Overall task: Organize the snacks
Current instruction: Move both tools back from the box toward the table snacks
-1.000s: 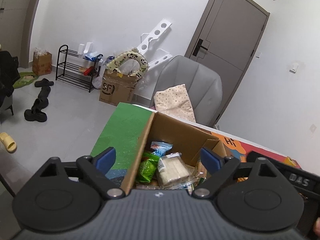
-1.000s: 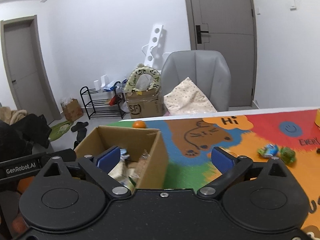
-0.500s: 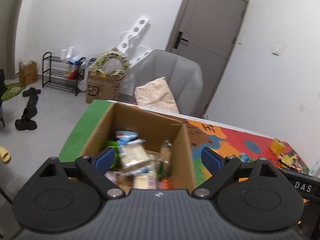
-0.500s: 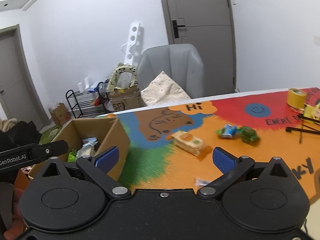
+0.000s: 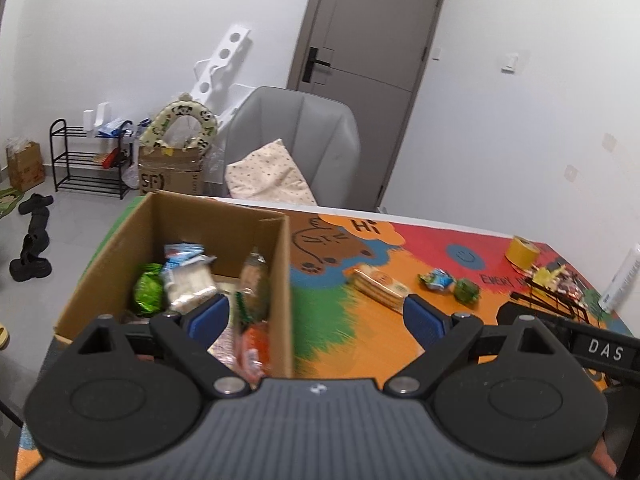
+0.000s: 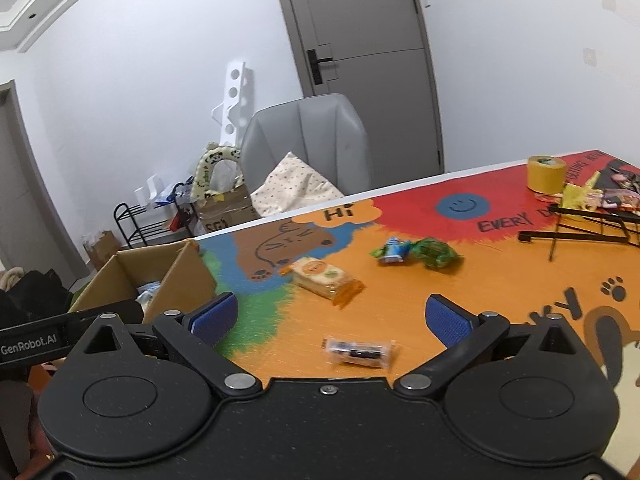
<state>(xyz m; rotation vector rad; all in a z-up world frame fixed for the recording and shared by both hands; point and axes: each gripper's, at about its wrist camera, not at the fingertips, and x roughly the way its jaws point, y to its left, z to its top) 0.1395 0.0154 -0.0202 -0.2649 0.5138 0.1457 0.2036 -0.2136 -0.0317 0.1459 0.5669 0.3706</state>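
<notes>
On the colourful table mat (image 6: 500, 280) lay loose snacks — an orange cracker pack (image 6: 322, 278), a blue packet (image 6: 392, 250), a green packet (image 6: 434, 254) and a small clear packet (image 6: 358, 352). Both the left gripper (image 5: 316, 316) and the right gripper (image 6: 330, 316) were spread wide, empty — the cardboard box (image 5: 280, 280) at the mat's left end held snacks.

Brown cardboard box (image 5: 280, 280), green wrapper (image 6: 434, 252), possibly orange-trimmed cracker pack (image 6: 322, 276)
</notes>
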